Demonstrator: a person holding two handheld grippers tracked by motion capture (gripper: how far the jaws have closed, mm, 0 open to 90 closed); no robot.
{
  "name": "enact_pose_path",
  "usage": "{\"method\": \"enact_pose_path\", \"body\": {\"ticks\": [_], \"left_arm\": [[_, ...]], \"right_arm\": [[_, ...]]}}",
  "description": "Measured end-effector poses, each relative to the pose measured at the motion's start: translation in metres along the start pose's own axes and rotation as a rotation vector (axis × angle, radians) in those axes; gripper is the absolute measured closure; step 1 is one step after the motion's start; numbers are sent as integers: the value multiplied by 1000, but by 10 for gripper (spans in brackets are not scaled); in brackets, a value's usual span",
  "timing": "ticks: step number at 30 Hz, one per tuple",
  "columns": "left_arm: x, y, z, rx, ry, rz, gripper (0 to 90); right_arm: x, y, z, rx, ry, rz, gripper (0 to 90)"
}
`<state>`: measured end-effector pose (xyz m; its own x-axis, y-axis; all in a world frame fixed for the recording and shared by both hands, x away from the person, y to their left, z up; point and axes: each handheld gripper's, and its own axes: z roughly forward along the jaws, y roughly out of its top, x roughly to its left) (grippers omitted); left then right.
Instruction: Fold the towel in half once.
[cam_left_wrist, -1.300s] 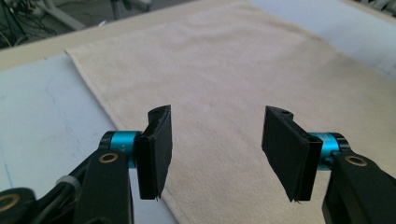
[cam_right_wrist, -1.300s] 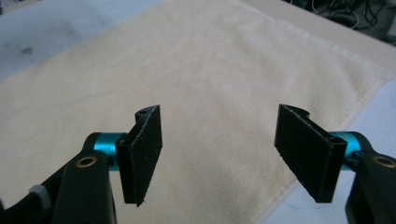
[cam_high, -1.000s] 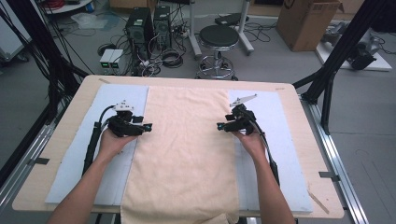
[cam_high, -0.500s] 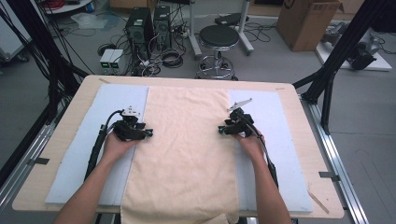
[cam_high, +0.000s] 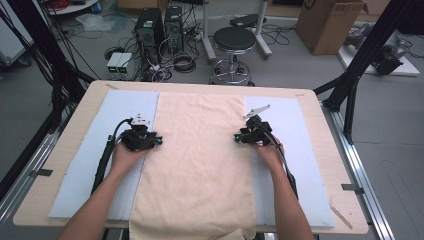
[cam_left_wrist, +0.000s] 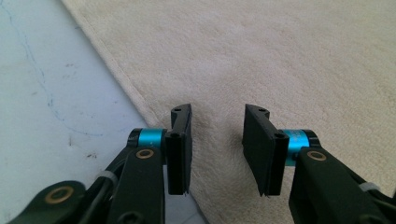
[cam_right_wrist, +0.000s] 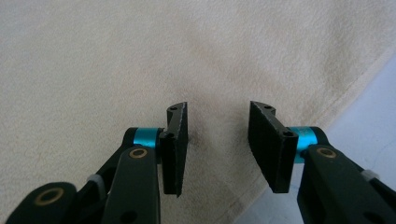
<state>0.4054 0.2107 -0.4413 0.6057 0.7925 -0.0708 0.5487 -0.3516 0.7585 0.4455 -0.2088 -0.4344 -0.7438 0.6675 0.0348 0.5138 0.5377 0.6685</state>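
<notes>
A cream towel (cam_high: 200, 150) lies flat down the middle of the table, its near end hanging over the front edge. My left gripper (cam_high: 155, 141) rests at the towel's left edge, jaws pointing inward. In the left gripper view its tips (cam_left_wrist: 218, 116) press down on the towel (cam_left_wrist: 280, 56) just inside the hem. The jaws have just been closing, and a gap remains over flat cloth. My right gripper (cam_high: 239, 136) mirrors it at the right edge. Its jaws (cam_right_wrist: 219, 112) have also been closing and stand apart on the towel (cam_right_wrist: 116, 60).
A pale blue mat (cam_high: 125, 105) covers the wooden table (cam_high: 320, 100) under the towel and shows on both sides (cam_left_wrist: 46, 93) (cam_right_wrist: 369, 107). Black frame posts (cam_high: 360, 65) stand at the table's corners. A stool (cam_high: 232, 40) and computer cases (cam_high: 155, 25) sit on the floor beyond.
Both hands have slid a little toward the near side along the towel's edges. The towel itself lies as before.
</notes>
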Motion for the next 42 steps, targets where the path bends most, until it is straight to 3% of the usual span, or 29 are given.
{"method": "enact_pose_path", "body": {"ticks": [5, 7, 13, 16, 18, 20, 22, 24, 26, 30, 33, 34, 36, 38, 40, 41, 42], "left_arm": [[6, 0, 3, -30, 56, -49, 530], [8, -1, 4, -32, 68, -52, 538], [9, 1, 9, -67, 102, -130, 590], [13, 5, 11, -67, 114, -126, 576], [19, 8, 12, -86, 117, -144, 565], [23, 13, 16, -70, 111, -164, 562], [24, 21, 20, -65, 126, -152, 564], [26, 29, 23, -67, 119, -167, 563], [26, 38, 27, -43, 134, -146, 559], [32, 41, 40, 13, 176, -168, 489], [36, 39, 43, -25, 204, -214, 484], [38, 39, 43, -31, 205, -234, 486], [40, 40, 42, -44, 248, -264, 476], [40, 39, 45, -46, 245, -269, 510], [36, 41, 47, -33, 270, -245, 532], [34, 42, 47, -27, 270, -236, 561], [34, 42, 47, -27, 270, -236, 630]], "right_arm": [[-3, 1, -2, -28, -16, 25, 529], [-5, 0, 1, -20, -28, 28, 527], [-10, 2, 3, -33, -68, 64, 546], [-14, 7, 1, -35, -89, 76, 529], [-19, 12, -1, -38, -90, 91, 512], [-25, 17, -3, -50, -103, 99, 497], [-32, 24, -2, -29, -102, 122, 460], [-34, 27, -3, -58, -133, 109, 465], [-40, 32, 1, -28, -129, 144, 442], [-46, 33, 12, -19, -130, 206, 430], [-49, 28, 22, 12, -143, 232, 433], [-49, 27, 22, -1, -144, 249, 455], [-53, 25, 21, -30, -143, 305, 462], [-52, 26, 22, -34, -159, 322, 474], [-46, 29, 26, -17, -204, 282, 508], [-42, 32, 27, -8, -222, 261, 571], [-42, 32, 27, -8, -222, 261, 571]]}}
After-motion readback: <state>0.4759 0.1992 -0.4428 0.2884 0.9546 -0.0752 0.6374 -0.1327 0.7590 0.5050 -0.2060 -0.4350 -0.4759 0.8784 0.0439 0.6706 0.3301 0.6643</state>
